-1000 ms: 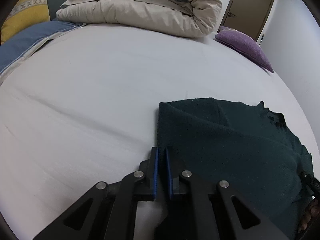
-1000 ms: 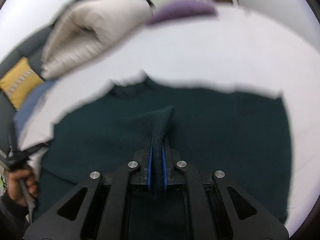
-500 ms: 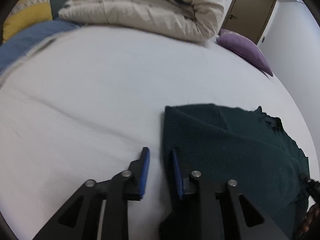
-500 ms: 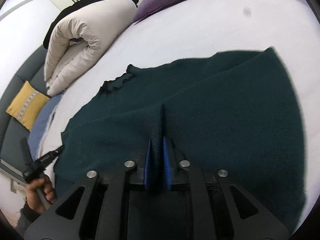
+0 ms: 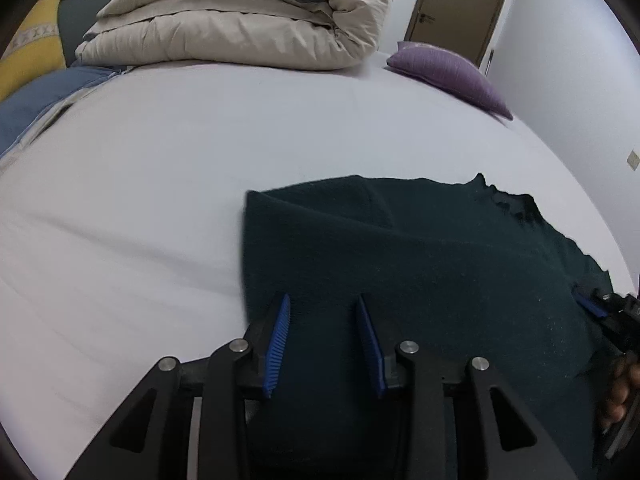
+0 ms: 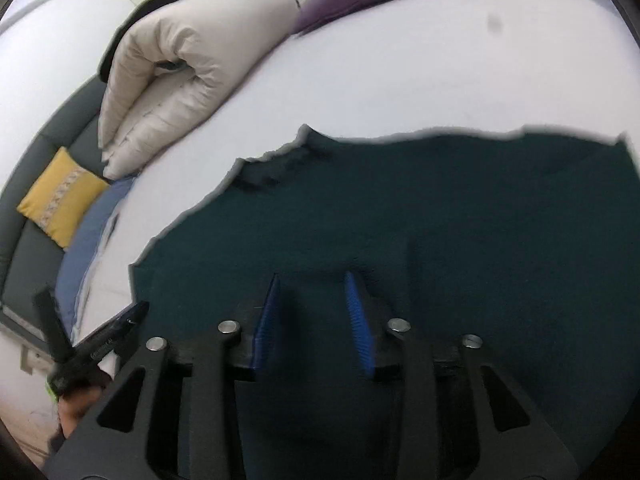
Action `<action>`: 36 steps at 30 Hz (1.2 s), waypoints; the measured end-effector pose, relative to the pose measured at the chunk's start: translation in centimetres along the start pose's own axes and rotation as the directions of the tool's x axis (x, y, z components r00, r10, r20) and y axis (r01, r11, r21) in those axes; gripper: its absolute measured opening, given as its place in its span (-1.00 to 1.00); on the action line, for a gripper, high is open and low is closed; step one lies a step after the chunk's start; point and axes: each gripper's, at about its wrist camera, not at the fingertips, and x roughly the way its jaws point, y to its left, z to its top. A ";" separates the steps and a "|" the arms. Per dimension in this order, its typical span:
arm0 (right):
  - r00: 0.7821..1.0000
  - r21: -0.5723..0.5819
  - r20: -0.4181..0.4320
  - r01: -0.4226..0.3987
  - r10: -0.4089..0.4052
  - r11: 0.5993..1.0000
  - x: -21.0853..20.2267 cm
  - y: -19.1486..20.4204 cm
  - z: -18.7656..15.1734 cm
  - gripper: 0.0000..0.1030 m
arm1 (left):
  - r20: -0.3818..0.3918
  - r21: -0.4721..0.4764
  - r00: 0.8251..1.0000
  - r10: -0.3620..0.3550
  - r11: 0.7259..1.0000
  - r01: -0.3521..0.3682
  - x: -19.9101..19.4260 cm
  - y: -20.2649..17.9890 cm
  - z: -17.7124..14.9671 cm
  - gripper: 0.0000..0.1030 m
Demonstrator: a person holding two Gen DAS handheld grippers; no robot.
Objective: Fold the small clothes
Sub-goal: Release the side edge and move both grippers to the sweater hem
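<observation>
I am working over a bed (image 5: 168, 184) covered in a plain white sheet, smooth but for a few shallow creases near my left side. The dark green garment (image 5: 420, 264) lies on the sheet in front of me, laid flat with one straight folded edge on its left and a ragged, scalloped edge farther away. My left gripper (image 5: 322, 334) hangs over its near left corner, its jaws opening, the blue pads apart with only flat cloth below them and nothing pinched. My right gripper (image 6: 312, 312) is over the middle of the same garment (image 6: 460, 216), its jaws opening as well, clear of the fabric. At the head of the bed a rolled beige duvet (image 5: 248, 20) is heaped, with a purple pillow (image 5: 452, 72) beside it near a brown door (image 5: 456, 4). A yellow cushion (image 6: 60, 196) rests on a dark grey padded surround, next to a blue cloth (image 6: 92, 236). The walls are pale.
</observation>
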 end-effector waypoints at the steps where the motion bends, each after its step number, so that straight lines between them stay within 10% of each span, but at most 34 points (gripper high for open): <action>1: 1.000 0.037 0.012 -0.005 0.004 0.999 -0.9 -0.7 -0.2 -0.51 | -0.002 0.021 1.000 0.010 1.000 -0.010 -0.1 0.1 0.1 -0.25; 5: 0.987 0.066 0.061 0.147 -0.151 0.987 -6.6 -2.4 -2.2 -0.37 | 0.016 -0.033 1.000 0.003 0.999 -0.003 -4.0 3.2 -1.2 -0.19; 9: 0.977 0.089 0.120 0.167 -0.177 0.982 -14.4 -3.1 -6.3 0.02 | 0.035 -0.105 0.999 -0.040 0.993 0.044 -9.3 5.6 -4.9 0.11; 19: 0.993 0.099 0.031 0.113 -0.117 0.989 -27.7 -4.5 -20.9 0.02 | -0.143 -0.187 0.954 -0.262 0.954 0.234 -16.0 7.2 -18.1 0.26; 36: 0.989 0.172 -0.137 0.077 -0.054 0.982 -33.7 -7.8 -29.0 0.19 | -0.250 -0.244 0.872 -0.421 0.899 0.364 -17.4 7.8 -23.0 0.19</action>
